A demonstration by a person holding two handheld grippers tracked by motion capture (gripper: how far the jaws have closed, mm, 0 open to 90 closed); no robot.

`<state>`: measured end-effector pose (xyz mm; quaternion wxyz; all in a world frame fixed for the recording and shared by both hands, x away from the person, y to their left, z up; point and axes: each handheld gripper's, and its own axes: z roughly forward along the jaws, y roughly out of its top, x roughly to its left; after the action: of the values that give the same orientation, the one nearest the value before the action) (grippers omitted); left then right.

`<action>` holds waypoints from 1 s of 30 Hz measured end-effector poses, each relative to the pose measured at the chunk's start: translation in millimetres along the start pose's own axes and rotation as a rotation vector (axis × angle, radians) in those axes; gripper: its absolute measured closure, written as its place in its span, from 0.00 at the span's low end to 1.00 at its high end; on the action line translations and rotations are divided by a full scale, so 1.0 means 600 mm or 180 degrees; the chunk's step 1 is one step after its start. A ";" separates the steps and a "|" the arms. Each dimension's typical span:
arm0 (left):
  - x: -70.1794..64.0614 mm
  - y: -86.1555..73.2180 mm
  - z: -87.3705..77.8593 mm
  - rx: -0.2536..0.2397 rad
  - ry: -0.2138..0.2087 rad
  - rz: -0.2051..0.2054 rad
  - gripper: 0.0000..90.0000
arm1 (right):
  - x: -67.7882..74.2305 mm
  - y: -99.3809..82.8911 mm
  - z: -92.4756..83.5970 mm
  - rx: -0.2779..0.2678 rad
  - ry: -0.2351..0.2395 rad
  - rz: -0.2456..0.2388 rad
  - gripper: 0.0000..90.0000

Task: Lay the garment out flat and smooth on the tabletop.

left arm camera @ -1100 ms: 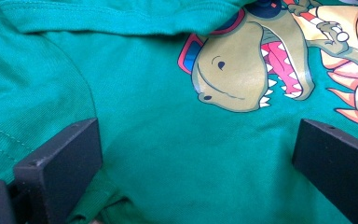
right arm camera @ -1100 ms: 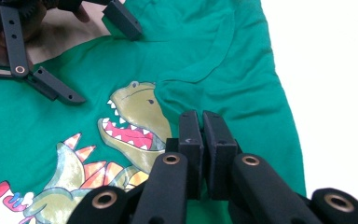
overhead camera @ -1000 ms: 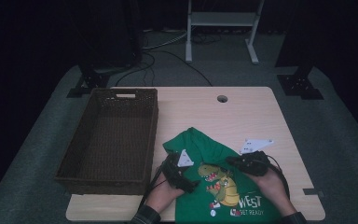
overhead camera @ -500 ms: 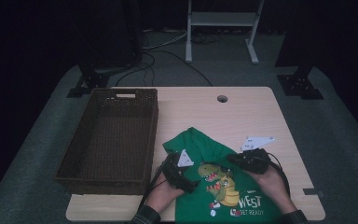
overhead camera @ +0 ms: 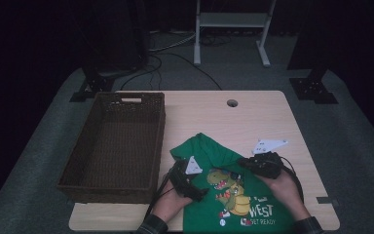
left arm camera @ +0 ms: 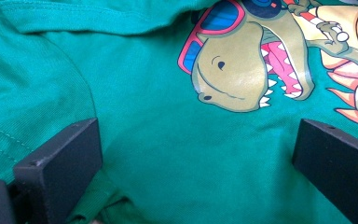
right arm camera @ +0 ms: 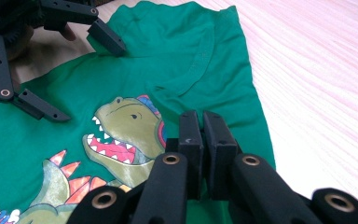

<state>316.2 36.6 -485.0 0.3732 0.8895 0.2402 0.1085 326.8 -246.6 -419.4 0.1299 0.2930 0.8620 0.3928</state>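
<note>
Woven brown wicker makes up the basket (overhead camera: pixel 111 146) that sits at the left of the light wooden table (overhead camera: pixel 253 117), open side up, with a handle slot in its far wall. Just right of the basket's near corner, the left gripper (overhead camera: pixel 191 181) rests on the left part of a green T-shirt (overhead camera: pixel 209 153), with the person's left hand (overhead camera: pixel 168 204) behind it near the table's front edge. Its jaws stand wide apart: in the left gripper view the two black jaws sit at either side with bare green cloth between them, and the printed dinosaur (left arm camera: pixel 242 70) with red-framed sunglasses lies just beyond them. The right gripper view shows the same wide spread from the other side, both jaw tips down on the cloth. The shirt lies spread at the front middle of the table, a fold of it reaching back toward the centre, the dinosaur print and white lettering facing up. Farther right, the right gripper (overhead camera: pixel 251 164) sits at the shirt's right edge, held by the right hand (overhead camera: pixel 285 190), a grey three-cornered plate (overhead camera: pixel 269 145) on top of it. Its jaws are closed together, and the right gripper view shows them pressed side by side at the edge of the green cloth (right arm camera: pixel 200 60); whether cloth is pinched between them cannot be told.
</note>
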 end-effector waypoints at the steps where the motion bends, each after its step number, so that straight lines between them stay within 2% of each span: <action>1: 0.000 0.000 0.000 0.0000 0.0000 0.0000 0.01 | -0.001 0.001 0.000 -0.0002 0.0001 0.0003 0.97; 11: 0.000 0.000 0.000 0.0004 -0.0003 -0.0001 0.01 | -0.010 0.009 -0.005 -0.0043 -0.0016 0.0032 0.97; 30: 0.000 0.000 0.000 0.0004 -0.0001 0.0001 0.01 | -0.029 0.018 -0.008 -0.0020 -0.0043 0.0080 0.97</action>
<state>316.2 36.7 -484.9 0.3727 0.8898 0.2401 0.1082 342.7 -254.5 -408.1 0.1317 0.3061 0.8561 0.3951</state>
